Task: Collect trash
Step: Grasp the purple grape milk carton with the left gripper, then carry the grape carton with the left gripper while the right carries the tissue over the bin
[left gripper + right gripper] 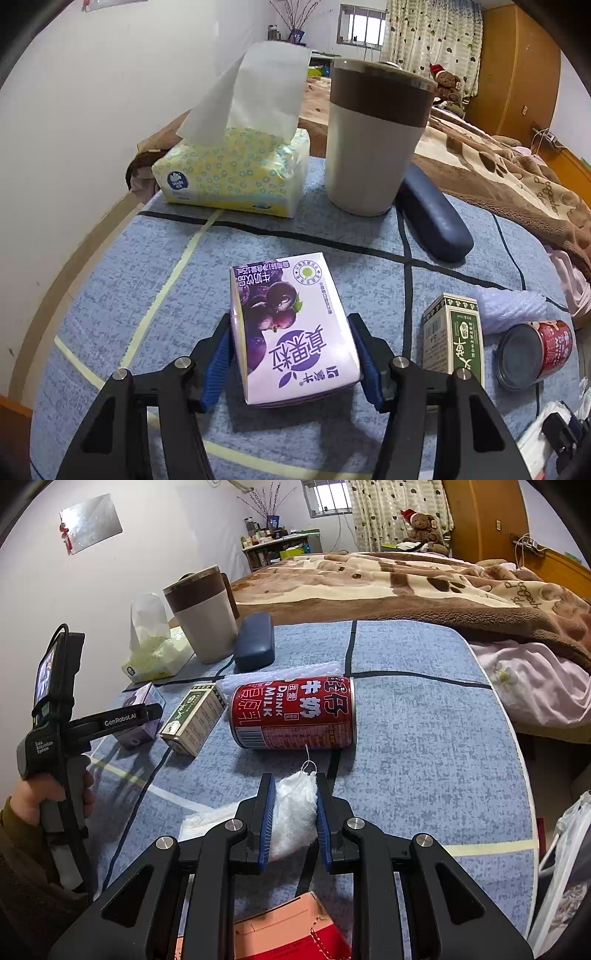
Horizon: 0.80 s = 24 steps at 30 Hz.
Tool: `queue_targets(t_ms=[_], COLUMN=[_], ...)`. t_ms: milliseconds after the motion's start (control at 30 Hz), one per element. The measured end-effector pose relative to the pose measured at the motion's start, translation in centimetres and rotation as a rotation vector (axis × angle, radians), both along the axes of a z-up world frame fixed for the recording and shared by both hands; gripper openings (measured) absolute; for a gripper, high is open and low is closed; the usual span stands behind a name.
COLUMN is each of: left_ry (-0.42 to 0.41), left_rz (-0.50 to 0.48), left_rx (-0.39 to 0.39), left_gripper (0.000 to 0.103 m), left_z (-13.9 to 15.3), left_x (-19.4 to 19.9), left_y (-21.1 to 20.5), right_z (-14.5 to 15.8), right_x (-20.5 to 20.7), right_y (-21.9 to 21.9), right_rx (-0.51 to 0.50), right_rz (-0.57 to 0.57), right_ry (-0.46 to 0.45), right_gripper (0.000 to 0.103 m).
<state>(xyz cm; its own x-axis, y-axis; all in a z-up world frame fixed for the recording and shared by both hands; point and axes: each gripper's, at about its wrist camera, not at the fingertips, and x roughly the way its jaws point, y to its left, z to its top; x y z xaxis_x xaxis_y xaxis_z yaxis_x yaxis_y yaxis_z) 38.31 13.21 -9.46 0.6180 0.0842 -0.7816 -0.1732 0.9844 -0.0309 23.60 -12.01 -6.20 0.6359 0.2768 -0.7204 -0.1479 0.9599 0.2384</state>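
Note:
A purple milk carton lies on the blue tablecloth. My left gripper is shut on it, with a blue pad against each long side. To its right lie a green and white box, a red milk can on its side and a piece of bubble wrap. In the right wrist view my right gripper is shut on a white fluffy wad with a thread, just in front of the red can. The green box and the purple carton lie further left.
At the back of the table stand a yellow tissue pack, a tall brown and white cup and a dark blue case. A bed with a brown blanket lies beyond. A pink and red box sits below my right gripper; a white bag hangs at the right.

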Motion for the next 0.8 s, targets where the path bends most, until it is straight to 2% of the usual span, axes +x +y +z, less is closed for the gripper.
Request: queue_targets(t_ms=[100,500,800], left_ry=[-0.025,-0.109,-0.181], left_rz=[-0.008,-0.065,-0.157], left_rx=[-0.003,-0.014,-0.015], left_gripper=[0.056,0.056,0.056], left_z=[0.6,3.7,7.2], left_x=[-0.8,-6.4,-11.6], left_y=[0.0,-1.5,-4.6], right_z=[0.4,2.6,4.8], right_x=[-0.2,-2.9,-5.8], right_y=[-0.2,-1.7,-3.8], right_rx=[0.007,0.017,0.018], right_rz=[-0.002,-0.030,-0.070], right_ry=[-0.011,-0.061,-0.118], right_gripper=[0.021,0.021,0.021])
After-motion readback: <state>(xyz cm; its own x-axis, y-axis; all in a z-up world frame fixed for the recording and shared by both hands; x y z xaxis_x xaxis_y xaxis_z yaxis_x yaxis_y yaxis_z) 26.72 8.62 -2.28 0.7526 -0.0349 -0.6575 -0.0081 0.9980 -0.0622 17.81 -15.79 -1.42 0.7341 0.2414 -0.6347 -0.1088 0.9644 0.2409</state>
